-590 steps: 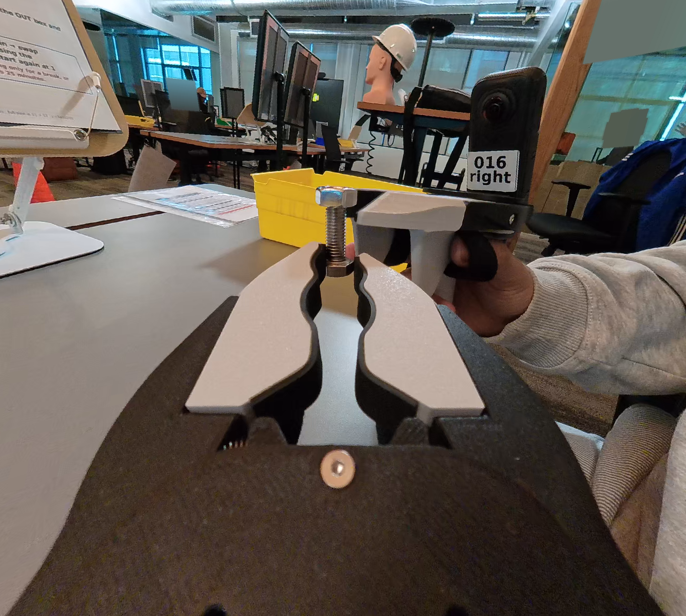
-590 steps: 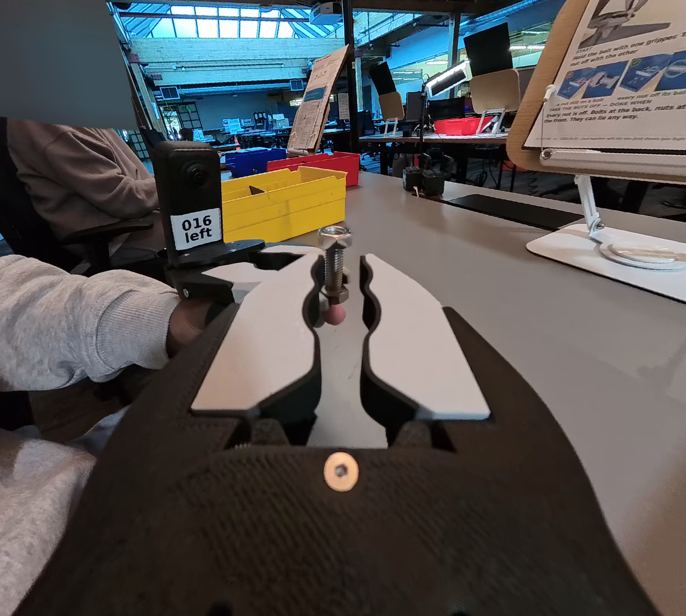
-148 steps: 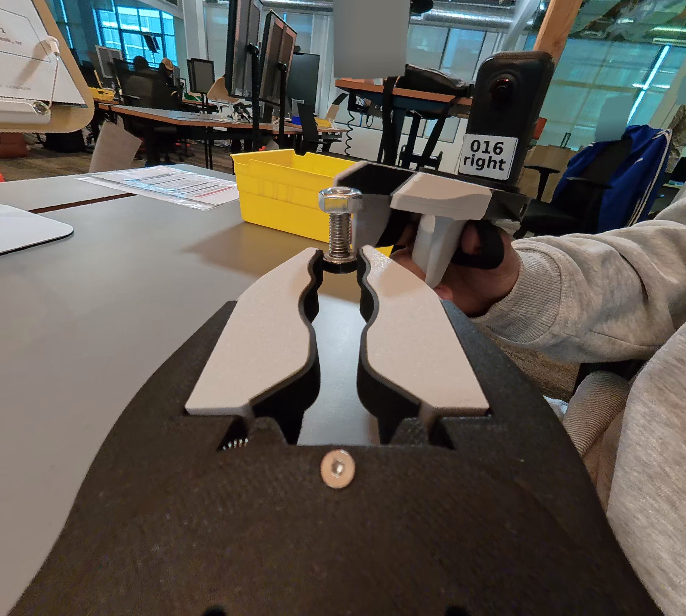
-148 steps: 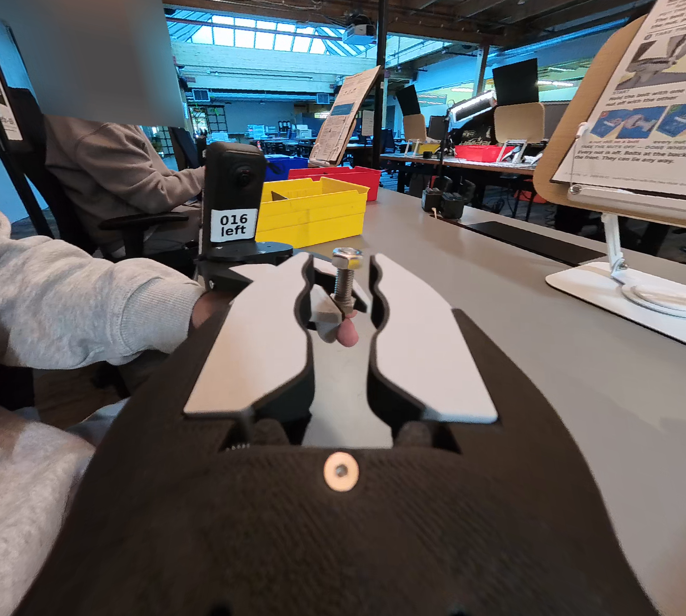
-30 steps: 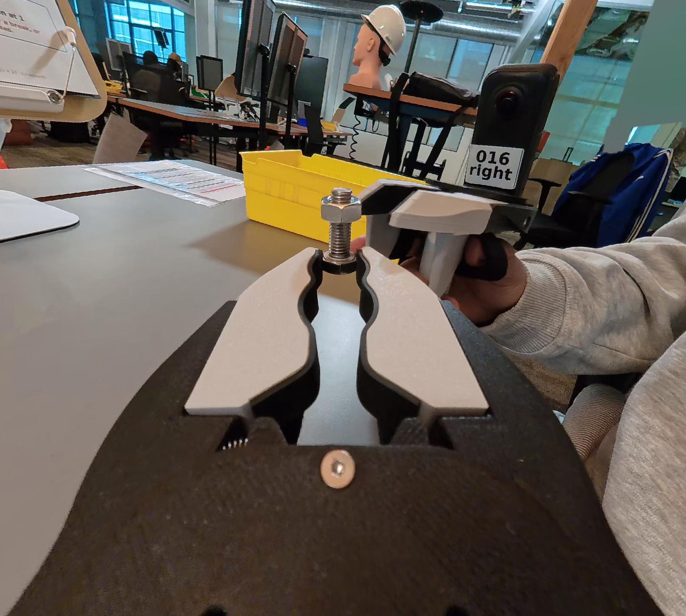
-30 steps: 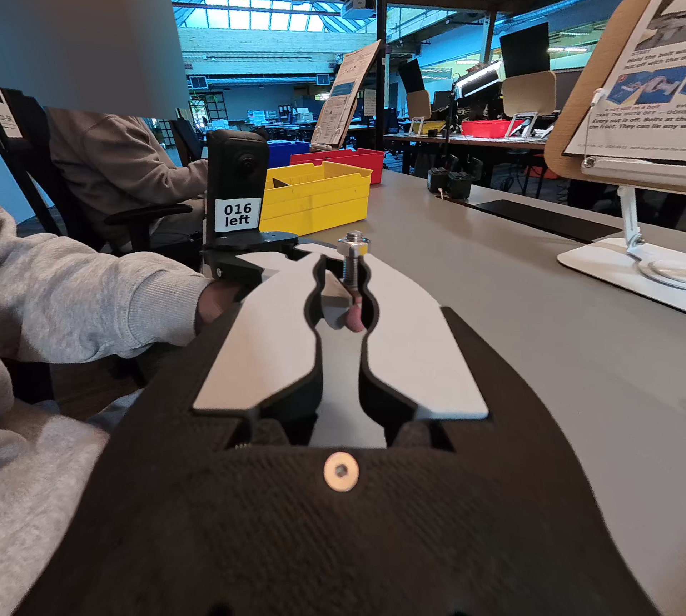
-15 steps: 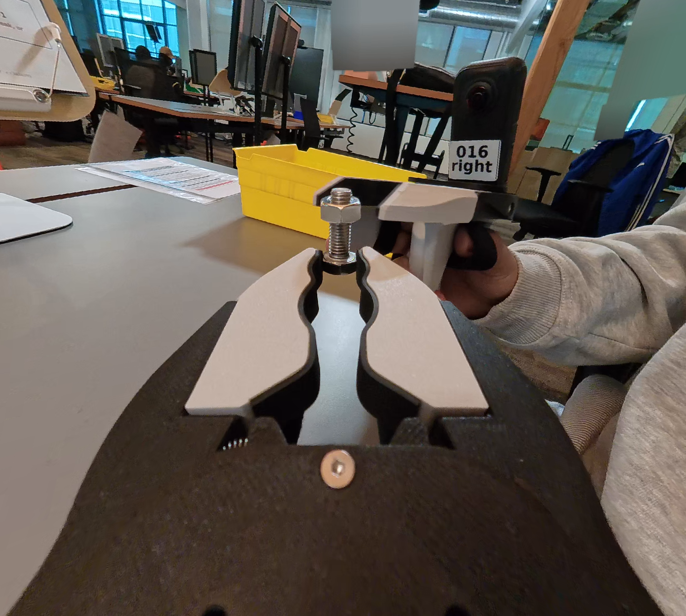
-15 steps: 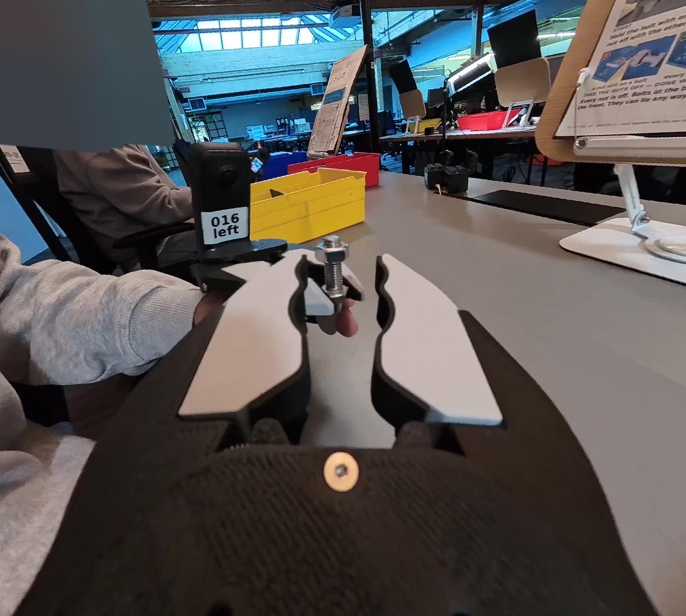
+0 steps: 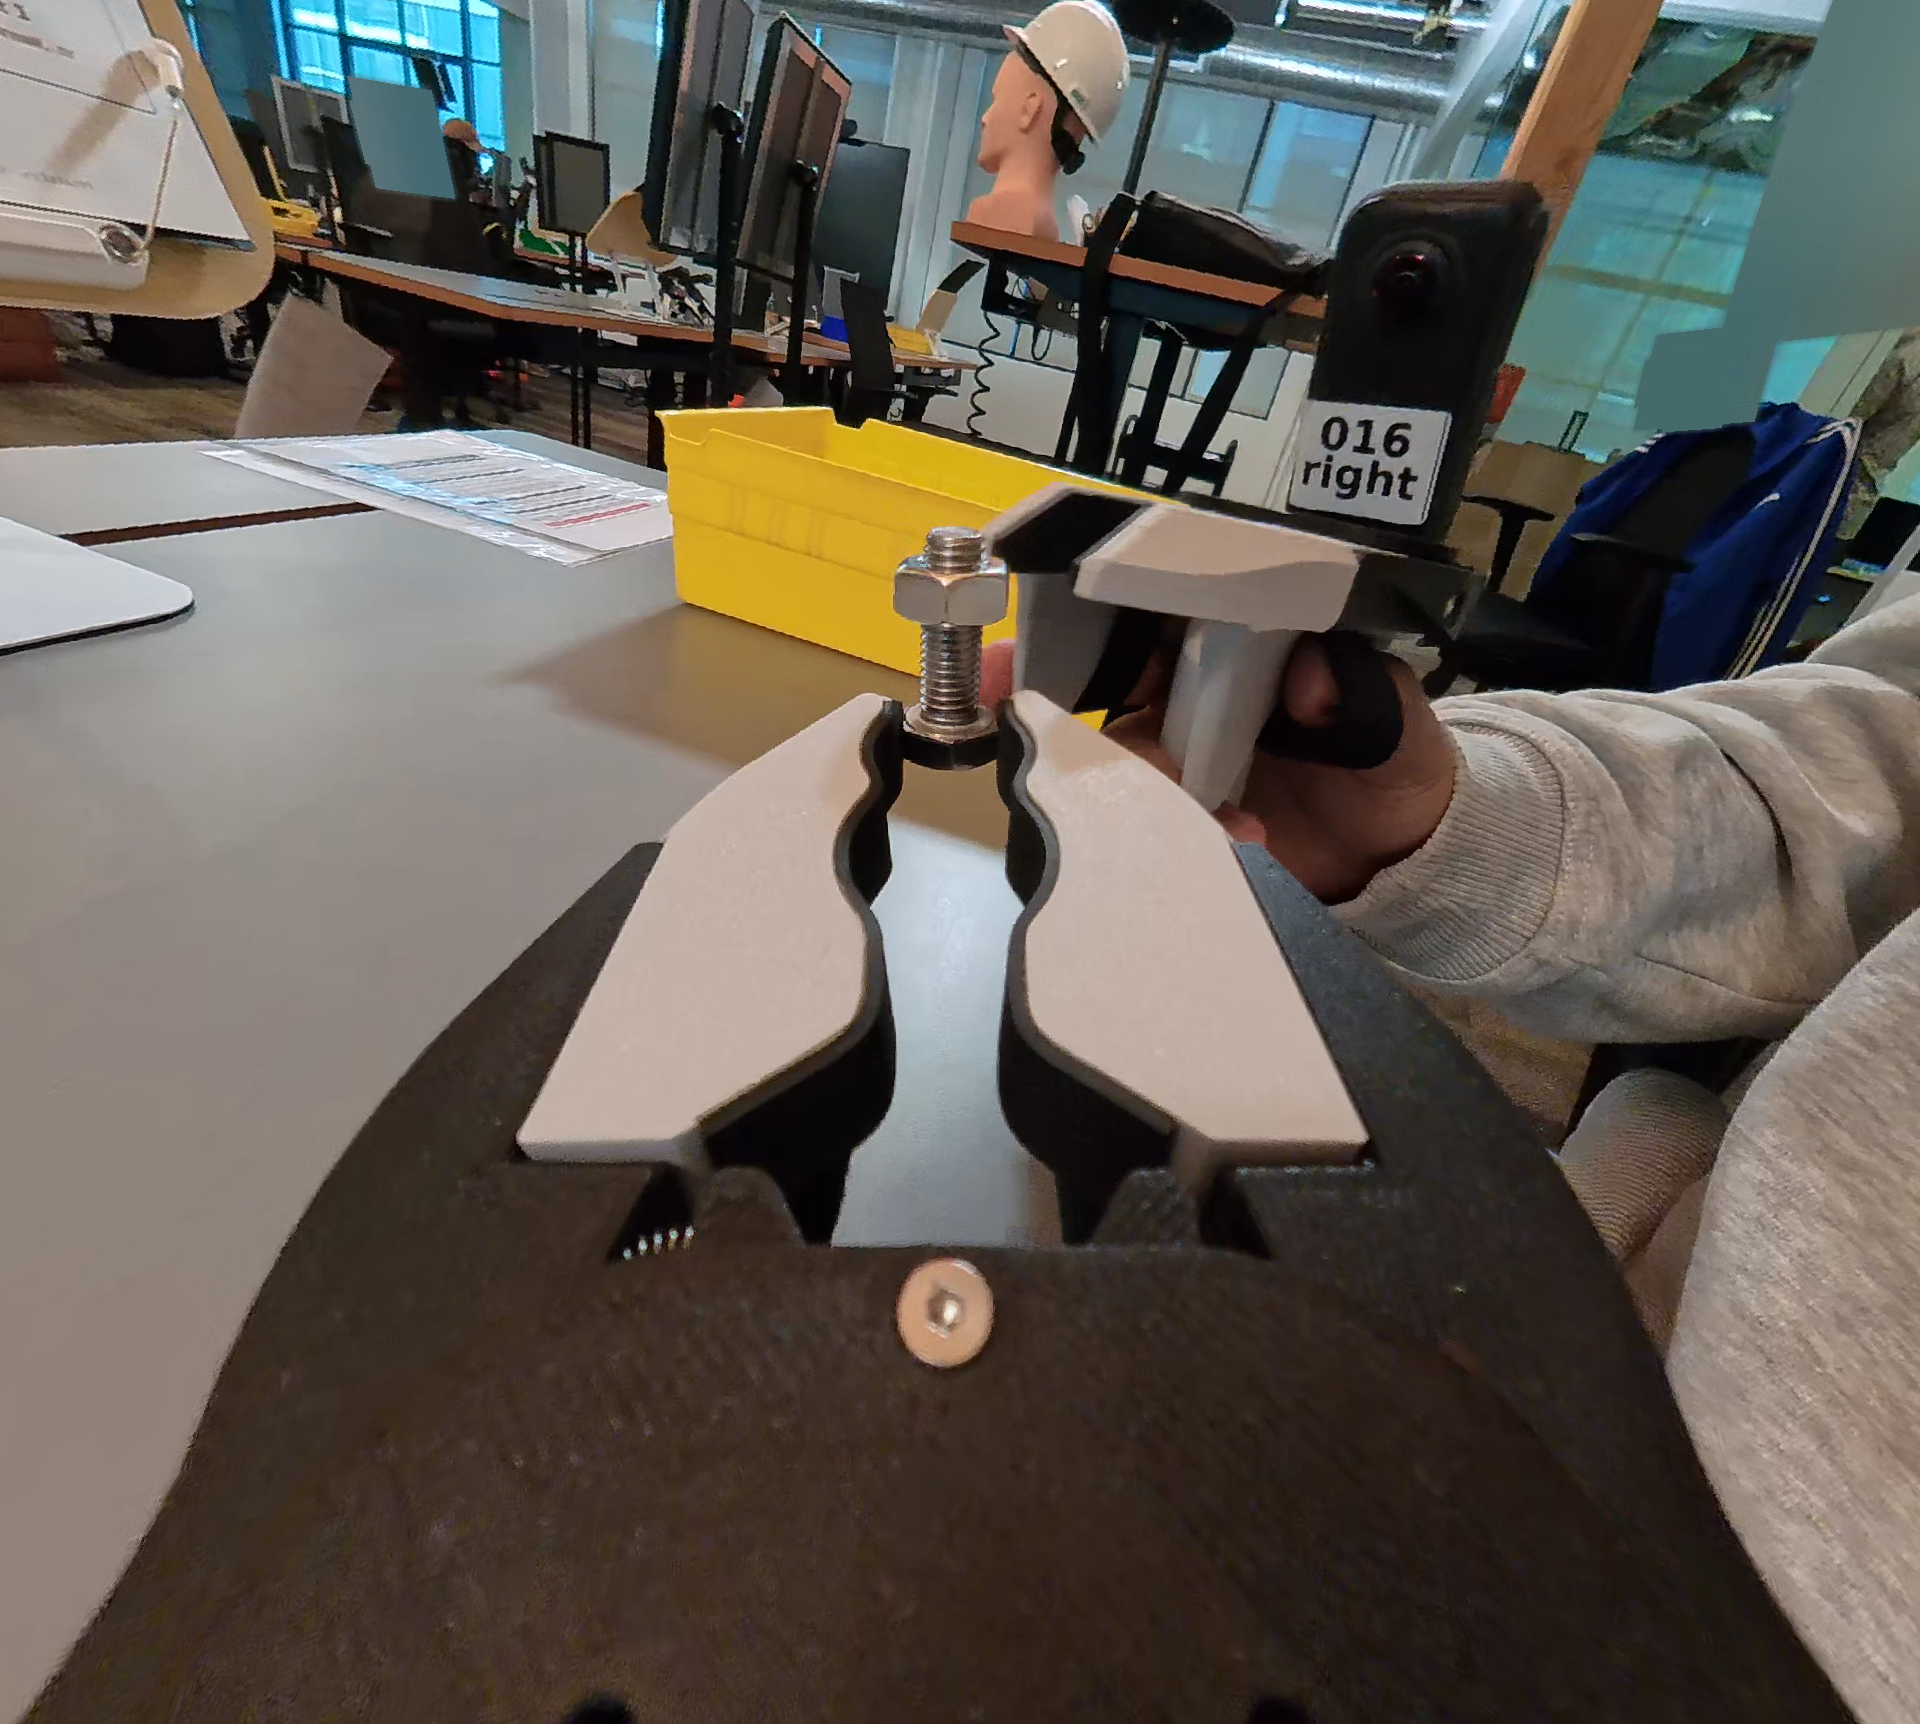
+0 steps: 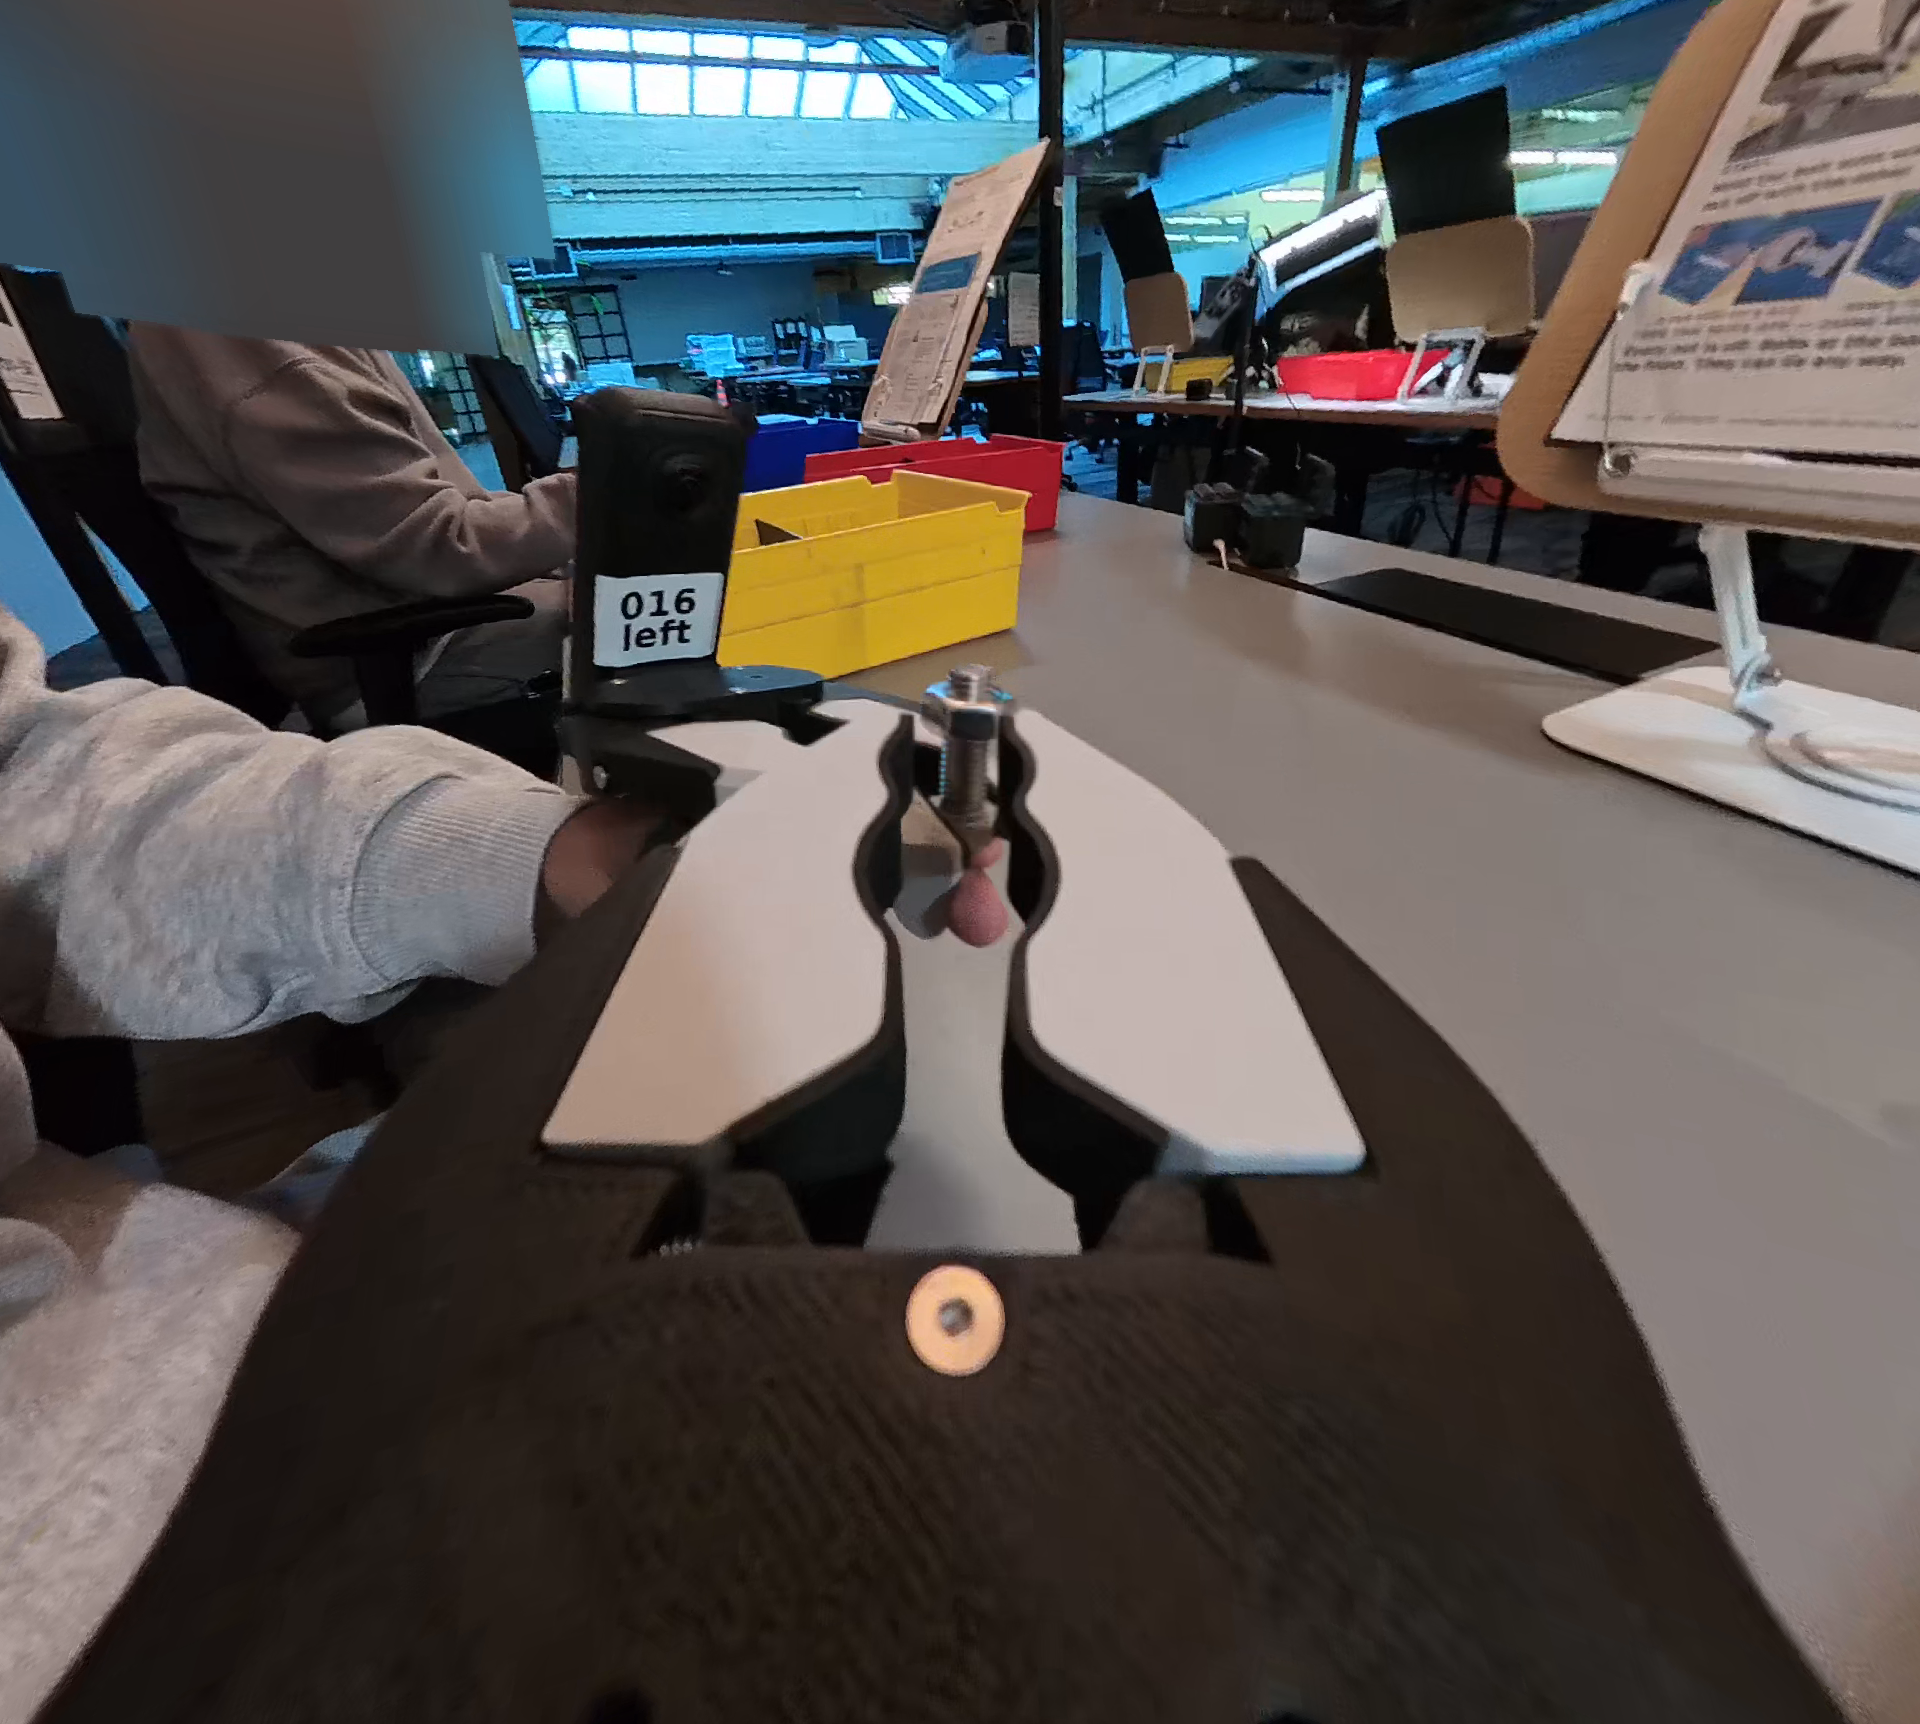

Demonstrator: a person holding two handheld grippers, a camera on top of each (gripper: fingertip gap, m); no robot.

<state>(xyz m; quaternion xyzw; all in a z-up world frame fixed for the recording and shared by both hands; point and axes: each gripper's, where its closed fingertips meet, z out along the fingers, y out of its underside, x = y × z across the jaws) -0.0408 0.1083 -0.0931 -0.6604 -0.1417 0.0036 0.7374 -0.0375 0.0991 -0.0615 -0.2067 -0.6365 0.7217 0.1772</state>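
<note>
1. At the left of the left wrist view, a white sheet on a tan board stand (image 9: pixel 94 116) leans over the grey tabletop (image 9: pixel 312 791), with a laminated paper (image 9: pixel 447 485) lying farther back.

2. At centre, the left gripper (image 9: pixel 948 744) pinches the head of an upright, threaded steel bolt (image 9: pixel 952 656), held above the tabletop; a silver hex nut (image 9: pixel 950 591) sits near its top end.

3. The bolt looks small, rigid and smooth, so it would likely slip in a loose pinch. The flats of the head and nut appear to be the surest places to take hold.

4. Just right of the nut, the right gripper (image 9: pixel 1049 531) stands beside it; its tips look nearly closed around the nut, though actual contact cannot be told.

5. Behind, a yellow plastic bin (image 9: pixel 790 521) rests on the table.

6. At right, a hand (image 9: pixel 1340 781) in a grey sleeve holds that gripper's handle.
</note>
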